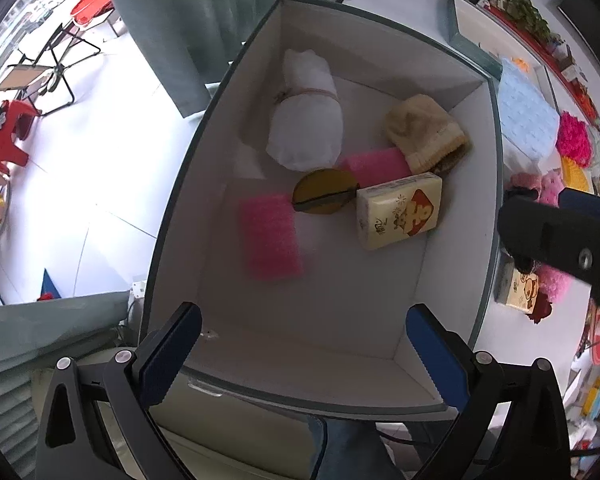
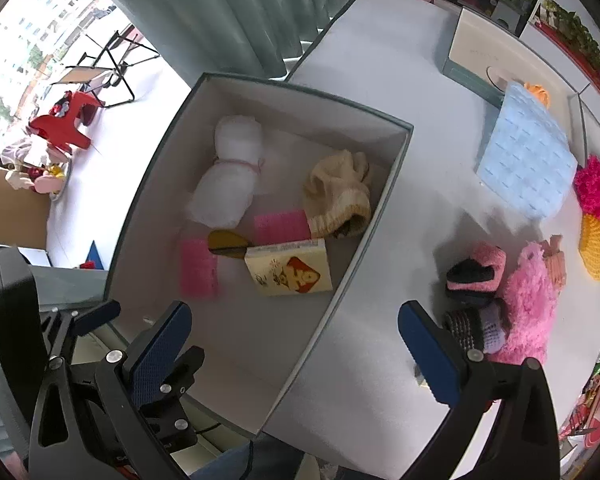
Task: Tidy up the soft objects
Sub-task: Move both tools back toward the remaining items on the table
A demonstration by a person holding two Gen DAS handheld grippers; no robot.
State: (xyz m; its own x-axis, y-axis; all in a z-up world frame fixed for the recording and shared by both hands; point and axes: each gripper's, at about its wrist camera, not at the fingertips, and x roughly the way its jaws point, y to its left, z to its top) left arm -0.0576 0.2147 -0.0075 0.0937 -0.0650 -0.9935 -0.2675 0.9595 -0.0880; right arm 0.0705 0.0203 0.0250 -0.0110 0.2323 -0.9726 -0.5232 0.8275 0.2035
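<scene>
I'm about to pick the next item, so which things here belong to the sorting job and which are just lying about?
Job:
box
white roll
beige hat
tissue pack
pink sponges
pink fluffy toy
pink-black sock
magenta pompom
yellow knit

Lying about:
folding chair
red stool
curtain

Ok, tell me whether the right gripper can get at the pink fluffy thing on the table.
Probably yes: the right gripper is open and empty, and the pink fluffy thing lies uncovered on the table, outside the box.
</scene>
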